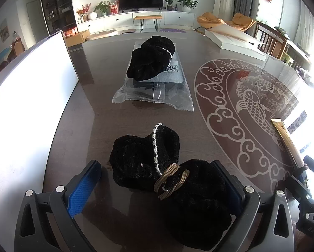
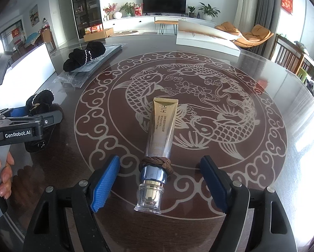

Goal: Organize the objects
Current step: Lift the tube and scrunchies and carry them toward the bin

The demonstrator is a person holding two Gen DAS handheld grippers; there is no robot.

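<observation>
Black velvet scrunchie lies between left tool pads

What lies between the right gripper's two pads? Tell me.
The gold cream tube, cap end nearest, with a brown cord ring round its neck; pads untouching, per right wrist view.

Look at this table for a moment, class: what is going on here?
A person is sorting things with tongs in each hand. The left tongs straddle a black velvet scrunchie, pads not clearly pressing. The right tongs stand open around a gold cream tube lying on the glass table.
</observation>
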